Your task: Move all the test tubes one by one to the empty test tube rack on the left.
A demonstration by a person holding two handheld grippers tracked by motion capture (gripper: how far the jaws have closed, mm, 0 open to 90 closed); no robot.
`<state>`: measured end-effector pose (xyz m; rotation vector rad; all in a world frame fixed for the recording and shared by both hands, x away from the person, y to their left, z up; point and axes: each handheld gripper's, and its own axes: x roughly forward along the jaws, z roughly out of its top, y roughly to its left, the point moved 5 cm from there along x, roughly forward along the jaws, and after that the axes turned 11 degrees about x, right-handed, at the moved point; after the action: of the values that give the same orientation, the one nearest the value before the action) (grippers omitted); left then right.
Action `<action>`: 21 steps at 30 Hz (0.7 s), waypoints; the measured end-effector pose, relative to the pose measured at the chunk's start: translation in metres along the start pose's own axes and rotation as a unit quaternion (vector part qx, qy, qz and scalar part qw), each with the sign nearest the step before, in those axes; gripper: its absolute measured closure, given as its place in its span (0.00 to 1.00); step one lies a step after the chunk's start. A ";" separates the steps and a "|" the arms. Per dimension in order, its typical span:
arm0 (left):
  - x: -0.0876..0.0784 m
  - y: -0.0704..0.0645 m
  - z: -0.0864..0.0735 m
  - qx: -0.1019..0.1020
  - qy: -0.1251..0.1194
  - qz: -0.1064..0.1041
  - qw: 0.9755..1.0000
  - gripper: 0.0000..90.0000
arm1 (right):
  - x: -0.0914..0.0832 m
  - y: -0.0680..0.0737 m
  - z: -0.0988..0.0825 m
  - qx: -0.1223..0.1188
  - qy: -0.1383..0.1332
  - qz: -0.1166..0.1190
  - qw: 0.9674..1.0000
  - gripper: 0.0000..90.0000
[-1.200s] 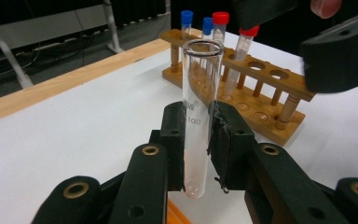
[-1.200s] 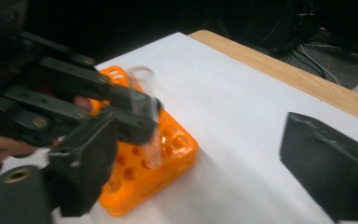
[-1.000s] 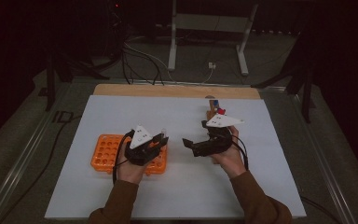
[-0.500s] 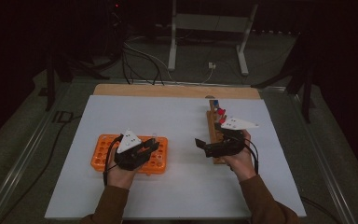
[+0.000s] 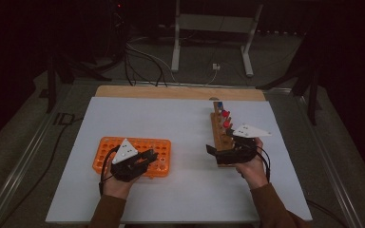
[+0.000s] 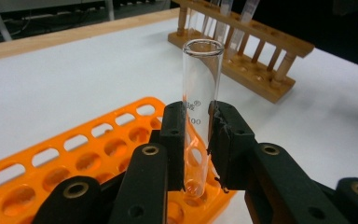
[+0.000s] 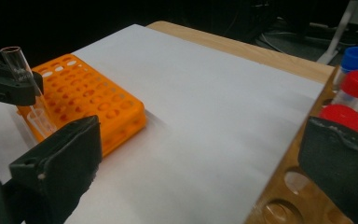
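Left gripper has its fingers clamped on a clear glass test tube, held upright, open mouth up, rounded bottom just above or at a corner hole of the orange rack; can't tell if it has entered the hole. Right gripper fingers stand wide apart, nothing between them, hovering at the near end of the wooden rack.

In the high view the left gripper sits over the orange rack at about 8 o'clock on the white mat; the right gripper is at about 4 o'clock, by the wooden rack, which runs toward 1 o'clock and carries the red-capped tubes and a blue-capped tube at its far end.

Step in hand, as judged: seating the glass tube into the orange rack. Next move calls for keeping the tube vertical, lining its bottom over the hole, lowering straight, then letting go. Glass is slippery and fragile; a tilt could jam it on the hole's edge. Right gripper looks ready to pick another tube.
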<state>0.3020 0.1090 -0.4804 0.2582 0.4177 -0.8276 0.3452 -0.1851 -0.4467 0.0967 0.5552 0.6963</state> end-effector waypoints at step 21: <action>0.014 -0.015 -0.020 0.059 0.090 0.005 0.994 0.85 | -0.020 -0.010 -0.006 0.003 -0.014 -0.008 1.000 0.00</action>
<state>0.2937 0.0975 -0.5055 0.4473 0.5366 -0.8239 0.3349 -0.2058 -0.4456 0.1084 0.5304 0.6774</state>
